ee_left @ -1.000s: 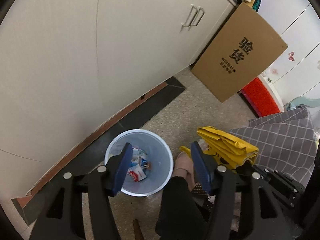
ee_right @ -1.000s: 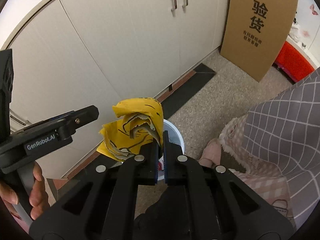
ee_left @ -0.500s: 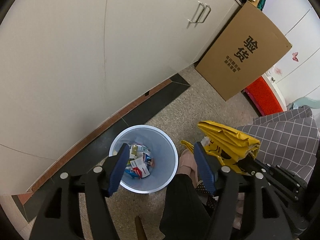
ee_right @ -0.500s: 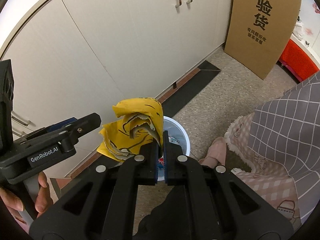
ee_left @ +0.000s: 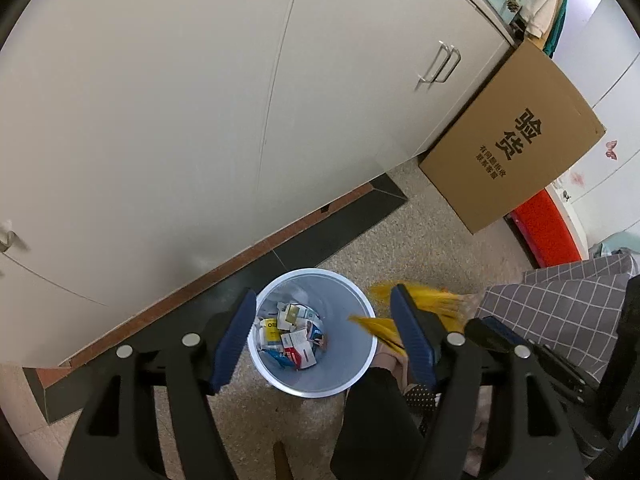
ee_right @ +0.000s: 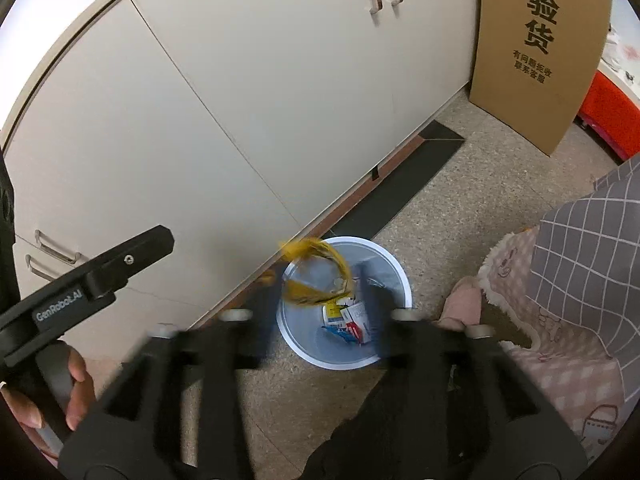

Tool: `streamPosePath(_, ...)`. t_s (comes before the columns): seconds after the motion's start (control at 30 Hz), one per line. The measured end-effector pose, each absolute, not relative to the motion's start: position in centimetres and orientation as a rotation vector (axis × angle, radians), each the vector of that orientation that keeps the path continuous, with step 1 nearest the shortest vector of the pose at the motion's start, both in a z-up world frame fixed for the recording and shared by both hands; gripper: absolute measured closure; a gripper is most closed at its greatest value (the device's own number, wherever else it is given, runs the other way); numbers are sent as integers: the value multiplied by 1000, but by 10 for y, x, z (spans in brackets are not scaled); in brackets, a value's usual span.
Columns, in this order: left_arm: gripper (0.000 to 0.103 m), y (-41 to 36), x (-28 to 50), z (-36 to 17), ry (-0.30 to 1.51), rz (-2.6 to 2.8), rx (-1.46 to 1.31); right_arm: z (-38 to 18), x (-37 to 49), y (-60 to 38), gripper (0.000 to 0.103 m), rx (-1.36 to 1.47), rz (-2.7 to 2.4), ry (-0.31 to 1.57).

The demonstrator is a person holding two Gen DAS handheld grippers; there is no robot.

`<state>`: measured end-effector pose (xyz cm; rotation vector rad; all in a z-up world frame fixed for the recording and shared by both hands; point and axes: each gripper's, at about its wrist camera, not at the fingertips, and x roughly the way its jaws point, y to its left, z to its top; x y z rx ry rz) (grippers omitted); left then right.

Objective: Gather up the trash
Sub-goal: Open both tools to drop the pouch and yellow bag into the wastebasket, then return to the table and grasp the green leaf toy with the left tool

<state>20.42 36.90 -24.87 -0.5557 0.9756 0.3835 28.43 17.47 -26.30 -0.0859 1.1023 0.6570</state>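
— Spreading apart, the right gripper (ee_right: 316, 300) fingers are blurred; nothing is pressed between them.
— And the yellow wrapper (ee_right: 316, 276)?
— Loose in the air over the bin (ee_right: 386, 260), at its ten o'clock rim.
— Left gripper (ee_left: 322, 336)?
— Its fingers are opening too, empty, framing the bin with its trash (ee_left: 290, 334).

Blurred yellow wrapper (ee_left: 374, 325) over the trash-filled white bin's (ee_left: 316, 384) rim.

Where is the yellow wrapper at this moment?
In the right wrist view the yellow wrapper is blurred in the air over the far left rim of the white bin, between the opening jaws of the right gripper, no longer pinched.
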Motion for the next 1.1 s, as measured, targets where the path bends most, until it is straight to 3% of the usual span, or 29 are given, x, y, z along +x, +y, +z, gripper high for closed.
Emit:
streamPosePath(0.27,35,358,201,-232,958,363,-544,-233,276,153,55,-77,639,1047)
streamPosePath(0.57,33,312,198,-174,863,290,-503,-150,257,80,53,-5,608,876)
streamPosePath(0.87,29,201,207,-103,773,112,-371,-75,228,-49,47,74,517,699)
streamPosePath(1.1,28,90,222,-72,764,-50,-269,-56,220,-187,46,145,311,629)
